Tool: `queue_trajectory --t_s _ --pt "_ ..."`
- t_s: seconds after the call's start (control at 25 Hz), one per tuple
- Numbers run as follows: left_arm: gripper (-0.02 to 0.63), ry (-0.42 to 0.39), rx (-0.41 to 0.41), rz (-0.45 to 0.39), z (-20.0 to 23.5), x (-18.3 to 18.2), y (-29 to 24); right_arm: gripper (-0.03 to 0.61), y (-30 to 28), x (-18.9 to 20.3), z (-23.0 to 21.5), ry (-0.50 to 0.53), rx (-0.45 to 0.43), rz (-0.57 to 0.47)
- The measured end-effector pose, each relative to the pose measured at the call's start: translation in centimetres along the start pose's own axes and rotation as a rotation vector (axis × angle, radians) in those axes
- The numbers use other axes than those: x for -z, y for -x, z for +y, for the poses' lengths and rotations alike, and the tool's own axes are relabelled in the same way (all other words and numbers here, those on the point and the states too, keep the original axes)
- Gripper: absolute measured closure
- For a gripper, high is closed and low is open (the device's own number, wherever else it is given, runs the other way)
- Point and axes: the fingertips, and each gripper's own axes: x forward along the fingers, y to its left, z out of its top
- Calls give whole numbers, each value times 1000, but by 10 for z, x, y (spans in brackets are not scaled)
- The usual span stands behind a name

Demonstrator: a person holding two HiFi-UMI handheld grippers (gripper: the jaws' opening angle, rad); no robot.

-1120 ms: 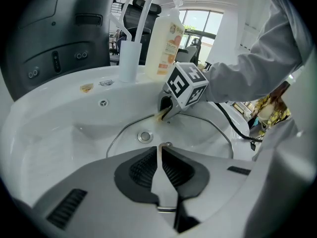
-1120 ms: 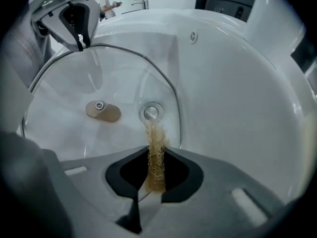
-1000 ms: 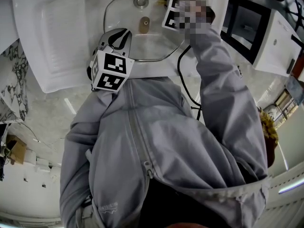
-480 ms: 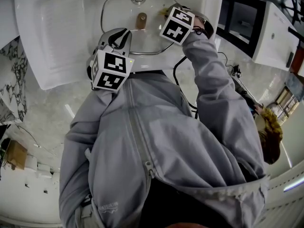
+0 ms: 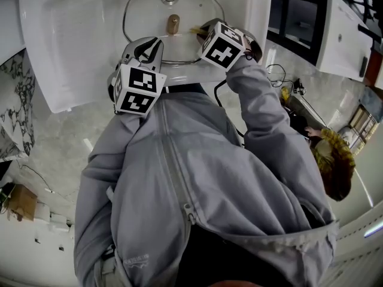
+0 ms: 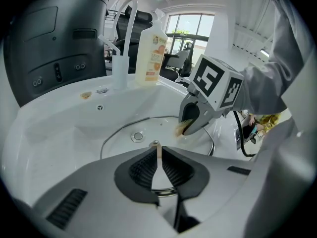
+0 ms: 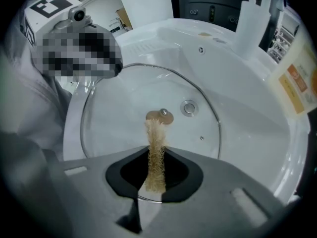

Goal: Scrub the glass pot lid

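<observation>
Glass pot lid sits in sink, left gripper jaws pinching its rim, right gripper jaws gripping loofah.

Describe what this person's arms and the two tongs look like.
The left tongs and right tongs are pale grey moulded shells with black pads lining the jaws, ribbed on the left pair. Each carries a white cube with black square markers. A black cable hangs from the right one. The person wears a light grey zip-up jacket with long sleeves.
</observation>
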Motion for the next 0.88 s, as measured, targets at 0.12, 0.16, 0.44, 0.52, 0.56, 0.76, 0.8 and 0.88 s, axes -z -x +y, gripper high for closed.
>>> queue_trajectory --t_s 0.12,0.16,0.44,0.52,0.56,0.76,0.8,0.88 --pt "583 0 -2 -4 -1 2 2 532 4 -8 17 -13 -42 -25" --pt "583 1 -4 -5 -1 2 3 532 5 -10 23 -14 -53 -30" --pt "583 10 -28 -14 2 6 13 532 11 -29 54 -13 -139 -65" --pt "583 11 -37 -14 5 7 17 532 13 -35 61 -14 -167 -78" --pt "583 11 -42 -14 6 8 18 532 14 -38 64 -15 -179 -84" --pt "583 10 -65 -10 13 12 28 532 17 -57 78 -52 -253 -151" --pt "583 10 -70 -10 15 11 30 532 18 -61 80 -63 -271 -168" --pt "583 9 -79 -12 18 10 35 531 20 -68 83 -76 -300 -194"
